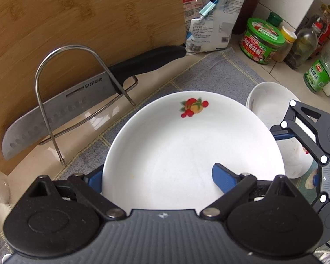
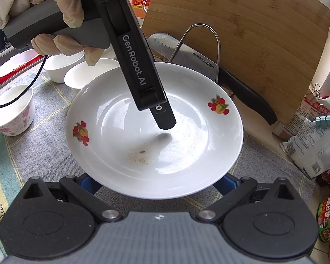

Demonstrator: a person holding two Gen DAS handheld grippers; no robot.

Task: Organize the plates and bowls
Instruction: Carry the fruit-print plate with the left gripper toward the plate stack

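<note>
A wide, shallow white ceramic plate (image 2: 156,132) with small red-and-orange fruit prints on its rim sits over a grey-blue checked cloth (image 2: 44,149) on a kitchen counter. A patch of brown crumbs marks its middle.

The left gripper (image 1: 157,176) has its blue-padded fingers spread wide on either side of the plate's near edge: the right pad lies over the inside of the plate, the left pad outside the rim. Whether the pads press on it cannot be told. A gloved hand (image 2: 44,11) holds this gripper by its grey handle.

The right gripper (image 2: 156,182) also stands wide open, its blue fingertips mostly hidden under the plate's near rim; contact is unclear.

Left of the plate stand small white bowls (image 2: 61,68) and a white cup with pink flowers (image 2: 15,114). Beyond it, a steel cleaver with a black handle (image 1: 77,101) rests in a wire rack (image 1: 55,101) against a bamboo cutting board (image 1: 77,17).
</note>
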